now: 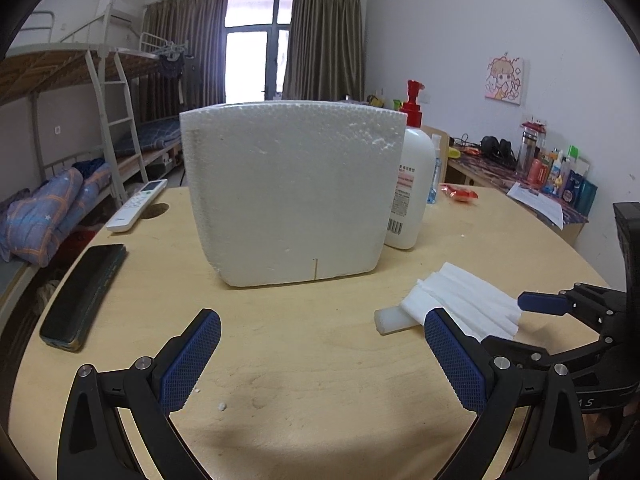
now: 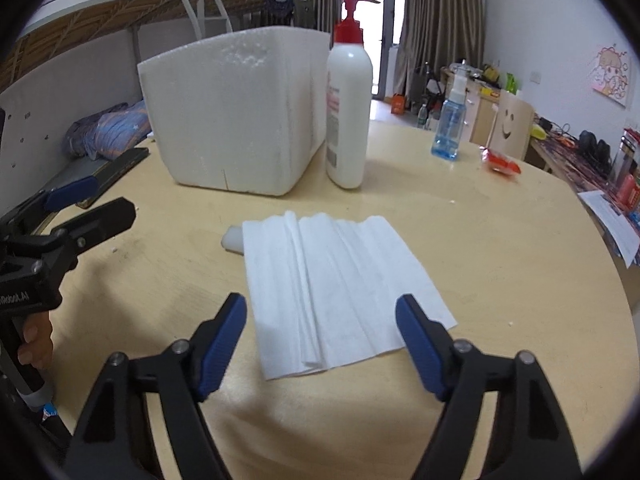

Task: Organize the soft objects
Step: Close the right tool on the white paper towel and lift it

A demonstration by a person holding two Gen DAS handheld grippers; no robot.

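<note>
From the left wrist camera, the left tool [image 1: 322, 336] hangs low over the tabletop [image 1: 320, 380] with its fingers spread wide and nothing between them, aimed at the foam box [image 1: 290, 196]. Only here do the remote [image 1: 137, 205] and the dark phone [image 1: 84, 296] show fully, left of the box. The right tool [image 1: 540, 302] enters from the right edge, one blue pad just beside the tissue [image 1: 466, 304].

From the right wrist camera, the right tool [image 2: 320, 328] is likewise wide open and empty, its fingers straddling the near edge of the flat, creased tissue [image 2: 340, 284], whose far left corner covers a small white roll [image 2: 234, 240]. This view adds the blue spray bottle [image 2: 450, 124] and shows the lotion bottle [image 2: 348, 112] just beside the box [image 2: 236, 116].
</note>
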